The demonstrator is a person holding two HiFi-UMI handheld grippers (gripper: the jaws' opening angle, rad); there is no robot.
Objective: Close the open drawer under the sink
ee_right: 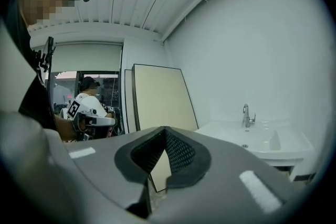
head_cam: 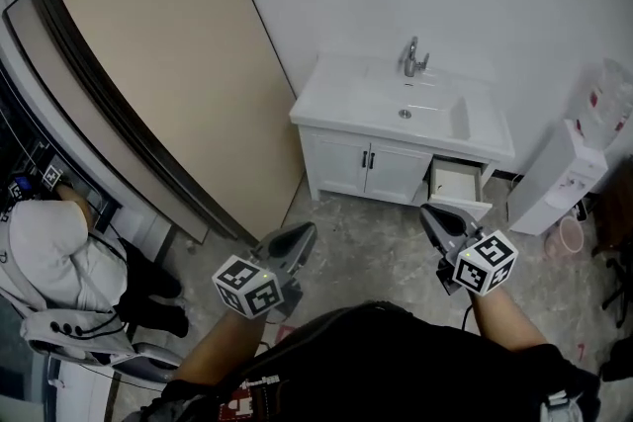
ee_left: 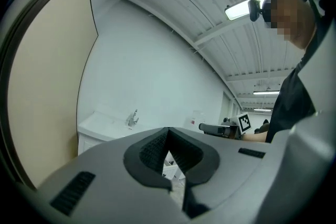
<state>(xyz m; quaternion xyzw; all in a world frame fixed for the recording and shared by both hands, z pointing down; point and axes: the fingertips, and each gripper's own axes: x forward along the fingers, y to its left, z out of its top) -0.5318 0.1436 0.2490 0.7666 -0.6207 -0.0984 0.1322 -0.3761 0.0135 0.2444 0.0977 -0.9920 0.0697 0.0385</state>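
left claw (head_cam: 301, 233), right claw (head_cam: 428, 211) shut, empty; drawer (head_cam: 456, 182) open under sink (head_cam: 336, 100)

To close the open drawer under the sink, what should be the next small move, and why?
Probably carry the right gripper forward toward the front of the open drawer. The drawer stands pulled out at the right end of the cabinet, on that gripper's side. The gripper is shut and empty, and there is bare floor between it and the drawer.
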